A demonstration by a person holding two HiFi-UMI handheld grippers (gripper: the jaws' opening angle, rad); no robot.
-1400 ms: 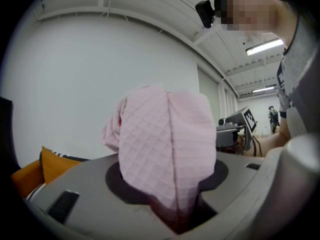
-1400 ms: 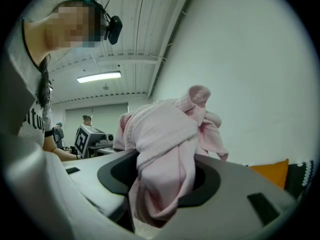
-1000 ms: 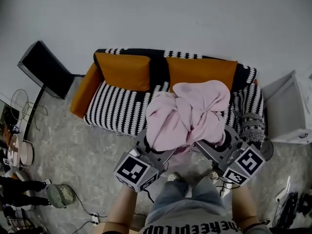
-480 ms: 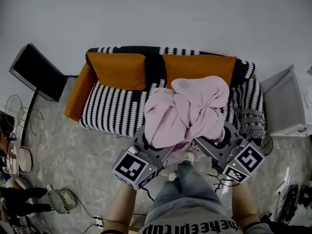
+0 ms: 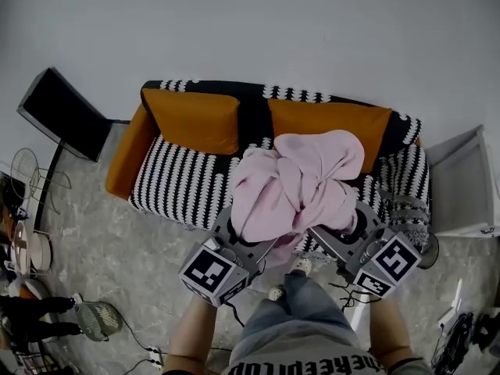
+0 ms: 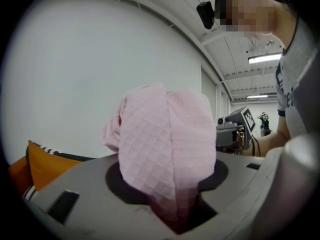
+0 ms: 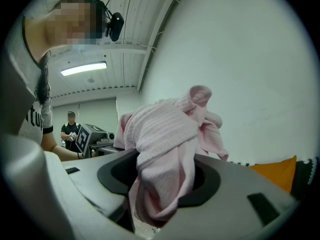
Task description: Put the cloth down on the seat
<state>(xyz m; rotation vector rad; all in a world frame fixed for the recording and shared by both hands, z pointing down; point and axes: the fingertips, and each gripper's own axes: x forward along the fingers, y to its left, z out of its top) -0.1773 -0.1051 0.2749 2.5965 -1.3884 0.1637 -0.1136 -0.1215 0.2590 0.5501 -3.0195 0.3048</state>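
A bunched pale pink cloth hangs in the air between both grippers, in front of the sofa's striped seat. My left gripper is shut on its left lower part, and the pink cloth fills that gripper's view between the jaws. My right gripper is shut on the right lower part, where the pink cloth drapes down through the jaws. The cloth hides the fingertips of both grippers.
The sofa has two orange cushions against a black back and orange arms. A black panel stands at its left, a white box at its right. A fan and cables lie on the floor. The person's legs are below.
Both grippers and the cloth have come nearer to the sofa; the cloth now overlaps more of the seat. The grip on the cloth is the same.
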